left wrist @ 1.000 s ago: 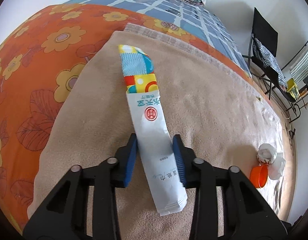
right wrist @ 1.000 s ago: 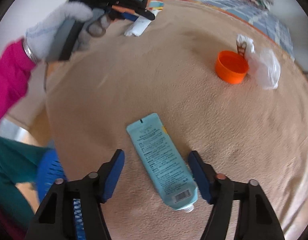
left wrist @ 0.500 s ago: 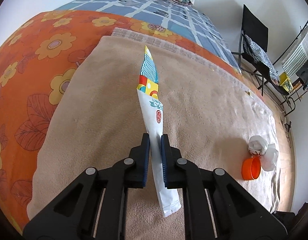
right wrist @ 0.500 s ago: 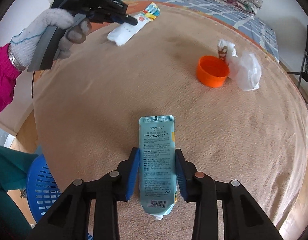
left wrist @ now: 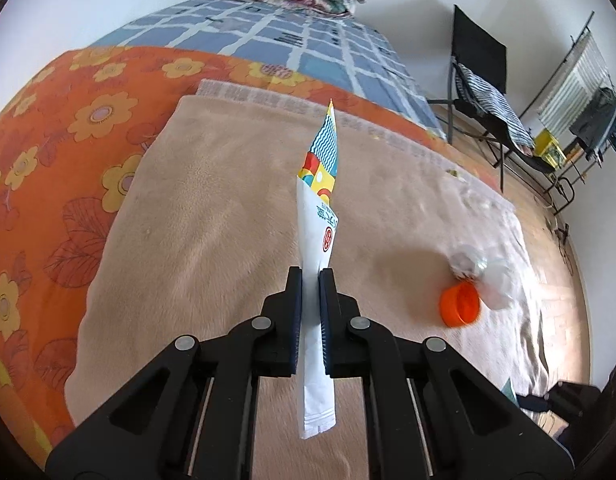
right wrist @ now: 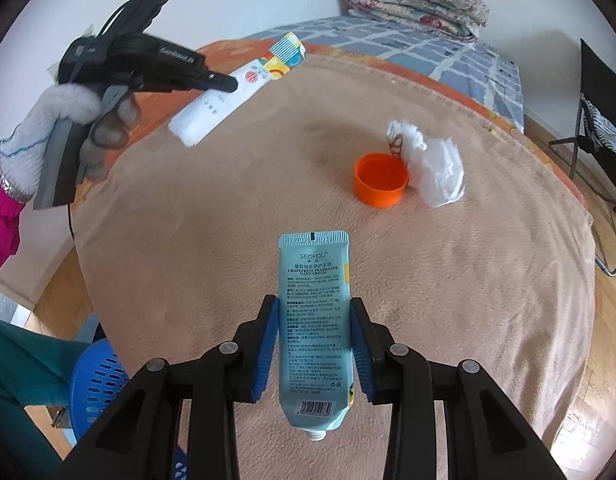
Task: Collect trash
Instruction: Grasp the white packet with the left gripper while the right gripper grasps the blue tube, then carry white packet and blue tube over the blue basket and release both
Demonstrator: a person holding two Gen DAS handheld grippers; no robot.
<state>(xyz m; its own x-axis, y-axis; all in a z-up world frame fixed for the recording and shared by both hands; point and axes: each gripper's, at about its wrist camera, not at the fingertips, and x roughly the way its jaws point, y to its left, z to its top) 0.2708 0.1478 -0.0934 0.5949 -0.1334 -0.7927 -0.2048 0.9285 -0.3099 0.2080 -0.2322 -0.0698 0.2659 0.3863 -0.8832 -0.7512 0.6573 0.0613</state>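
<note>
My left gripper (left wrist: 310,276) is shut on a long white wrapper with a colourful end (left wrist: 320,208) and holds it edge-on above the tan blanket (left wrist: 212,216). The right wrist view shows that gripper (right wrist: 224,82) and wrapper (right wrist: 228,96) lifted at the far left. My right gripper (right wrist: 314,312) is shut on a light blue hand cream tube (right wrist: 315,304), raised over the blanket (right wrist: 212,232). An orange cap (right wrist: 381,184) and crumpled white paper with plastic (right wrist: 428,160) lie on the blanket beyond; they also show at the right in the left wrist view (left wrist: 460,304).
A blue perforated basket (right wrist: 96,380) stands on the floor at the lower left, beside the bed edge. An orange floral sheet (left wrist: 60,160) and folded quilts (right wrist: 416,4) lie farther back. A black chair (left wrist: 488,92) stands to the right.
My left gripper closed on the wrapper and lifted it off the blanket. My right gripper closed on the tube, turned it straight and raised it.
</note>
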